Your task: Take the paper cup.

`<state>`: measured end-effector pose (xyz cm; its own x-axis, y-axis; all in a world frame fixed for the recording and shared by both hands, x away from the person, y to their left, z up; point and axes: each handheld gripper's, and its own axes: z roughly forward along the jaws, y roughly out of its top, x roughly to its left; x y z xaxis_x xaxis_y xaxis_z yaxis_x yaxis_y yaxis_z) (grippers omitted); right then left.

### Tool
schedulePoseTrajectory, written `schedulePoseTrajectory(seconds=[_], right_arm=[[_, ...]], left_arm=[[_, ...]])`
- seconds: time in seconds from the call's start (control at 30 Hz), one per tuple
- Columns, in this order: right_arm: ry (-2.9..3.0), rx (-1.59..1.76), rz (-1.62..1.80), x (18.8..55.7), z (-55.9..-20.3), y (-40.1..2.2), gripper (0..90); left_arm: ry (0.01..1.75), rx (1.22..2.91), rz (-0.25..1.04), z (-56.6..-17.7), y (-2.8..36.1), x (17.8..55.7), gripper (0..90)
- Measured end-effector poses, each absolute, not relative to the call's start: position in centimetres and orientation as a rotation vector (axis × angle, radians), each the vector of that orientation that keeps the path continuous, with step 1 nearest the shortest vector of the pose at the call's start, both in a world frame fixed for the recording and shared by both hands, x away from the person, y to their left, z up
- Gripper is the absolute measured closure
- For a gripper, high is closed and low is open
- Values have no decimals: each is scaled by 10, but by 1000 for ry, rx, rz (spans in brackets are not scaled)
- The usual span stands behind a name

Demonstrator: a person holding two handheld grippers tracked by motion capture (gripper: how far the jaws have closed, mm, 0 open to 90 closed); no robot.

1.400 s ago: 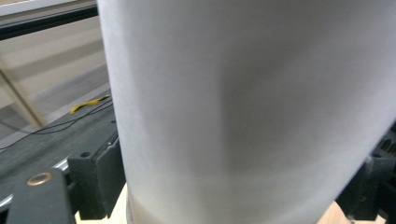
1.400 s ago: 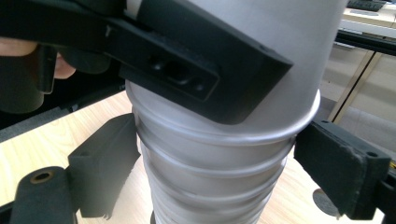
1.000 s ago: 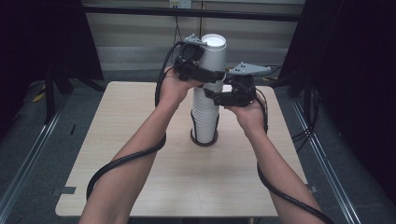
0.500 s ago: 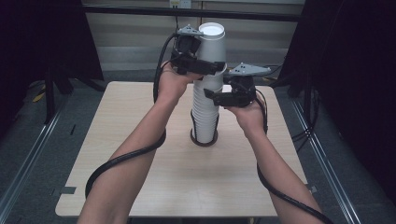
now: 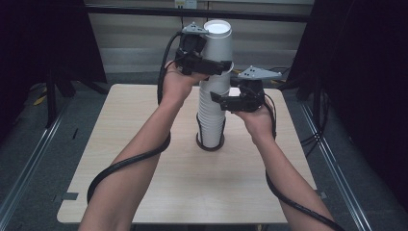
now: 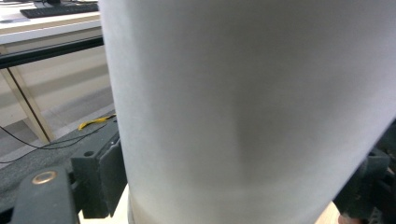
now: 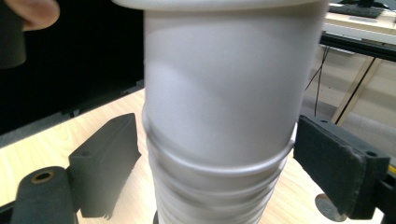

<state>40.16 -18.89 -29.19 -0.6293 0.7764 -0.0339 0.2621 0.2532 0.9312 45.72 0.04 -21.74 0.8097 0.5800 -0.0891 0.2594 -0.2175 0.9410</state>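
**Top cup lifting off the stack**

Your left gripper (image 5: 215, 67) pinches the top cup (image 5: 217, 45) near its rim, pads pressed on both walls. Your right gripper (image 5: 226, 102) has just been opening: its jaws now stand spread to either side of the stack (image 5: 211, 115), clear of the paper.

The cup is upside down, raised at the head of the stack but not yet clear of it. The stack stands on a dark ring (image 5: 210, 143) in the middle of the table (image 5: 144, 183).

Expect thin paper: very light, soft in the wall, easily dented. The rolled rim is the stiffest part, so grip there, gently. Nested cups tend to cling; the stack could tip without your right gripper steadying it.

Count: one cup lifted, one stack of many nested cups (too tight to number), one ring, two grippers.
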Motion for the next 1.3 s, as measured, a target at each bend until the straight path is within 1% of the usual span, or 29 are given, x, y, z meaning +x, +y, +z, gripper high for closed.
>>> schedulePoseTrajectory(seconds=[0.37,0.73,1.03,1.3], right_arm=[[2064,947,1349,401,-293,-194,134],[2065,955,1344,401,-293,-194,135],[2066,953,1339,402,-294,-194,136],[2060,958,1343,402,-294,-196,137]], left_arm=[[631,1796,339,-208,4,456,150],[637,1783,333,-207,11,456,147],[627,1785,336,-203,4,457,147],[630,1774,337,-198,6,458,146]])
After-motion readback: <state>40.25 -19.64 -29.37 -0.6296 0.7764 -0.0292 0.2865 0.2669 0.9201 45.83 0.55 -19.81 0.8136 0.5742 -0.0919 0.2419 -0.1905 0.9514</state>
